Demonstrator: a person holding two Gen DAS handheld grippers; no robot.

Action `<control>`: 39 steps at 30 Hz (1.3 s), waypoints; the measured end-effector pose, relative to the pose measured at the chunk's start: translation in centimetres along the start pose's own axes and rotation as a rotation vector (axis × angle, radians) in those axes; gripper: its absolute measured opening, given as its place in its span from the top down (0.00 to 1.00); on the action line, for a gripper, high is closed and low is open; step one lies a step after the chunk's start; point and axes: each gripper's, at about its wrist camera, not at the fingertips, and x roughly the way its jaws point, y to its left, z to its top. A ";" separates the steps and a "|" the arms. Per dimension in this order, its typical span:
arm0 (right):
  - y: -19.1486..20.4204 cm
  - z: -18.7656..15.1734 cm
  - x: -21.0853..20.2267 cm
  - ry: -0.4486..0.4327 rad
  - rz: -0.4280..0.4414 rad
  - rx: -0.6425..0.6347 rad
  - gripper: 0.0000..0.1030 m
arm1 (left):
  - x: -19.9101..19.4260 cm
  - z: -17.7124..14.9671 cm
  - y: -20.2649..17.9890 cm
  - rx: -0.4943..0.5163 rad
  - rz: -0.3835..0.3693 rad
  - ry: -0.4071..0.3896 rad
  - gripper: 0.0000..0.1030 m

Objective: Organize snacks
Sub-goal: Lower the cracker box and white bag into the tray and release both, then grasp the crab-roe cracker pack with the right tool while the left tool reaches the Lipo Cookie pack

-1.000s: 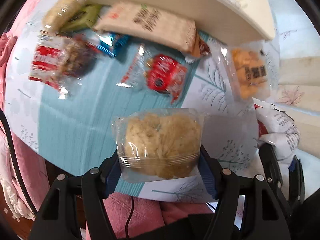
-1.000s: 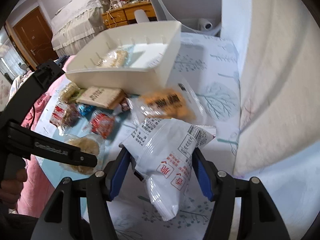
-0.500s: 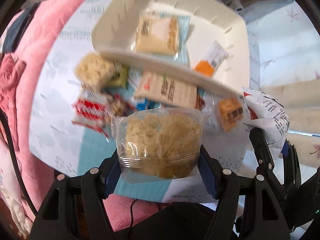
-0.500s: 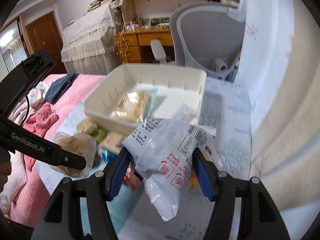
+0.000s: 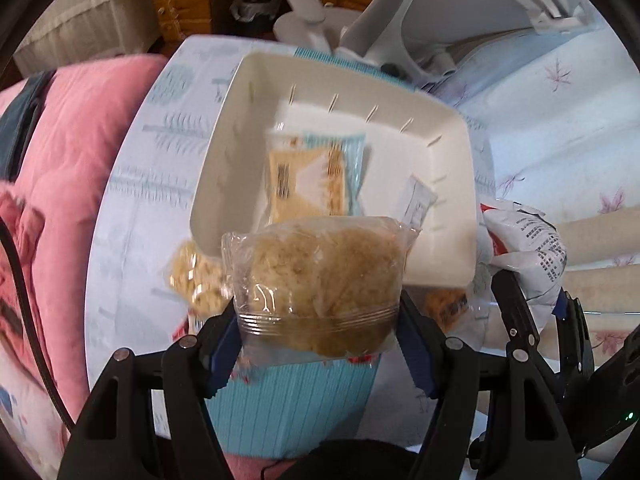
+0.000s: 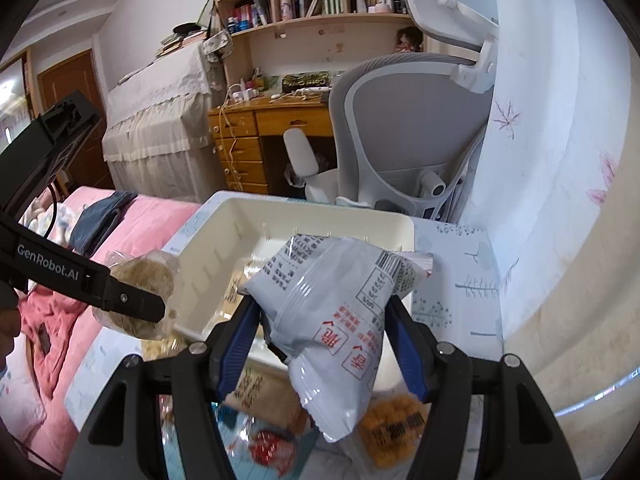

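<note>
My left gripper (image 5: 320, 336) is shut on a clear packet of brown pastry (image 5: 316, 284), held above the near edge of the white bin (image 5: 224, 168). The bin holds a yellow-and-teal packet (image 5: 308, 184) and a small white sachet (image 5: 416, 204). My right gripper (image 6: 324, 344) is shut on a white bag with red print (image 6: 332, 320), raised over the bin's near wall (image 6: 200, 252). The left gripper with the pastry (image 6: 136, 292) also shows at the left of the right wrist view; the white bag (image 5: 528, 248) shows at the right of the left wrist view.
Loose snacks lie on the blue-and-white tablecloth (image 5: 140, 216) under the grippers: an orange cracker packet (image 6: 396, 436), a red packet (image 6: 268, 448), a beige bar (image 6: 264, 396) and a yellow puffed packet (image 5: 192, 276). A pink bed (image 5: 60, 152) is left, a grey office chair (image 6: 404, 128) behind.
Both grippers have risen and moved forward over the bin with their packets still held. The loose snacks have slid down and out of view beneath them.
</note>
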 end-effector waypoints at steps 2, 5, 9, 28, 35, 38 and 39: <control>0.1 0.3 0.6 -0.006 -0.008 0.015 0.38 | 0.2 0.6 0.2 0.020 -0.014 -0.018 0.33; 0.2 0.8 1.4 -0.009 -0.019 0.030 0.37 | 0.8 1.4 0.6 0.037 -0.030 -0.035 0.33; 0.6 1.0 2.4 0.004 -0.035 0.045 0.34 | 1.3 2.1 1.0 0.051 -0.028 -0.034 0.16; -1.7 -1.6 1.1 0.102 -0.008 0.165 0.17 | -0.2 -1.9 1.2 0.012 0.011 -0.079 0.09; -4.5 -3.9 -0.4 0.158 0.005 0.240 0.17 | 0.0 -4.9 2.1 -0.033 0.067 -0.097 0.09; -5.7 -5.0 -0.6 0.200 0.005 0.280 0.17 | 0.5 -6.2 3.0 -0.079 0.063 -0.076 0.09; -6.0 -5.4 -0.6 0.219 0.004 0.289 0.17 | 0.7 -6.8 3.4 -0.101 0.052 -0.067 0.09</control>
